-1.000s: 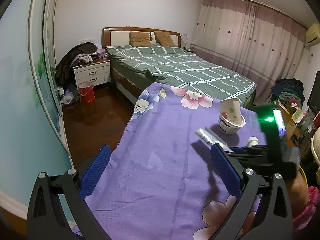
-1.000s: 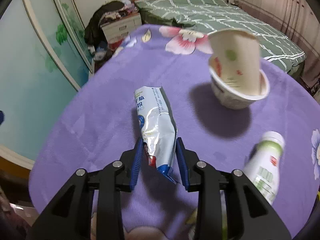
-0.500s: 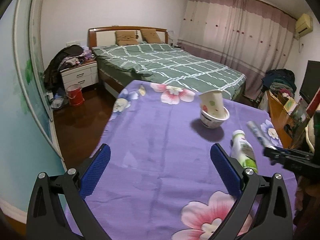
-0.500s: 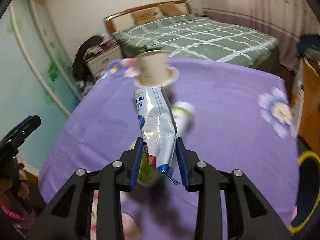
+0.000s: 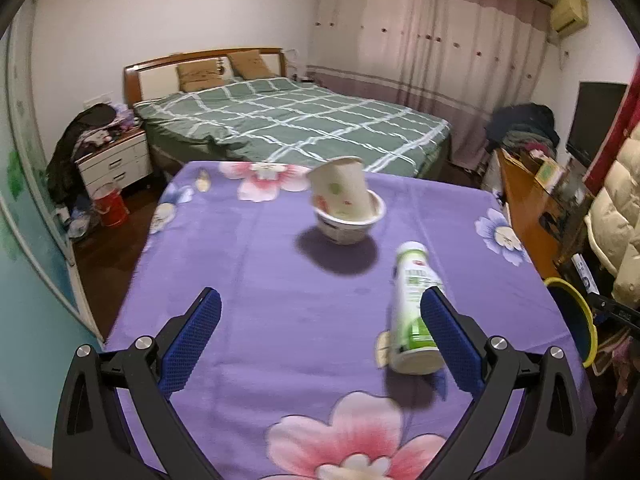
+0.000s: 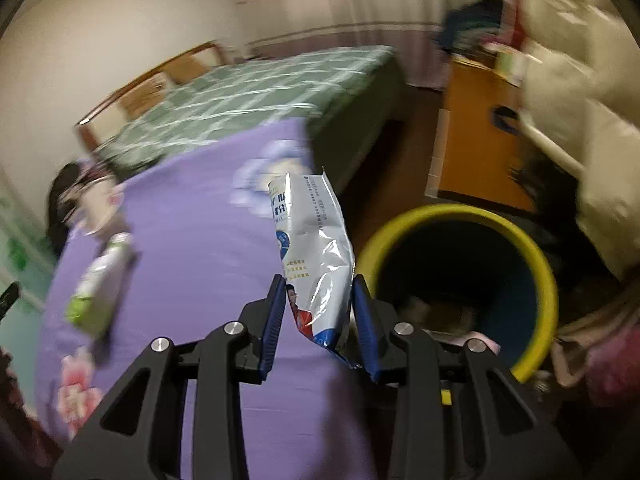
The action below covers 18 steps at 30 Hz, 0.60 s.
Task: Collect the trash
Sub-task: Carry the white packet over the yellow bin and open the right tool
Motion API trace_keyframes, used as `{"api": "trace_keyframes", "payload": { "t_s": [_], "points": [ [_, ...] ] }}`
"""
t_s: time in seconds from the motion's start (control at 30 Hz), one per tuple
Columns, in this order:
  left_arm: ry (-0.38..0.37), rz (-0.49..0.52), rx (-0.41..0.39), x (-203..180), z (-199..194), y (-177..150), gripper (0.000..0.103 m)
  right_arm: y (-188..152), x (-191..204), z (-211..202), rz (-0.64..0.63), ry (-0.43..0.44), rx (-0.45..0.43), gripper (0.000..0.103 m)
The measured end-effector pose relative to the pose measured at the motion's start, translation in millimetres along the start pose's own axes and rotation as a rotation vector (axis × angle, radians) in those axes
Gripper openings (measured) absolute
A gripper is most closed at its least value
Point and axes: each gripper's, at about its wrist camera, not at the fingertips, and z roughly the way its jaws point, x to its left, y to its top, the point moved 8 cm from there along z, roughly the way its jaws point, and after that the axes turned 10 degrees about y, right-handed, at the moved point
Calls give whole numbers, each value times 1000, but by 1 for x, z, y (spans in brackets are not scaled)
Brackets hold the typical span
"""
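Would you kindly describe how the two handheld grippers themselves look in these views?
Both look alike: the left gripper and the right gripper have black cut-out frames with round silver bolts, and each finger carries a flat blue pad with a fine dotted texture. No cables show. A small yellow tab sits on the right one's frame.

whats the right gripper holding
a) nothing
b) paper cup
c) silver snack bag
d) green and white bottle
c, the right gripper is clamped on the silver snack bag beside the yellow-rimmed bin; the bottle lies on the purple cloth.
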Motion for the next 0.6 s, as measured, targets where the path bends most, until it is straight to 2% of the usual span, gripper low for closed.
{"api": "trace_keyframes", "payload": {
  "t_s": [0.23, 0.5, 0.53, 0.57, 0.6],
  "points": [
    [-43, 68, 17, -43, 5, -6, 98, -16, -67, 14, 95, -88, 28, 33],
    [-88, 137, 45, -81, 10, -18, 98, -24, -85, 30, 136, -113, 53, 34],
    [-93, 143, 48, -85, 10, -20, 98, -23, -87, 32, 139, -114, 54, 37],
    [-98, 150, 51, -88, 10, -21, 98, -23, -87, 32, 144, -114, 52, 45],
    [-101, 153, 52, -89, 10, -22, 98, -24, -86, 31, 147, -114, 46, 49]
  ]
}}
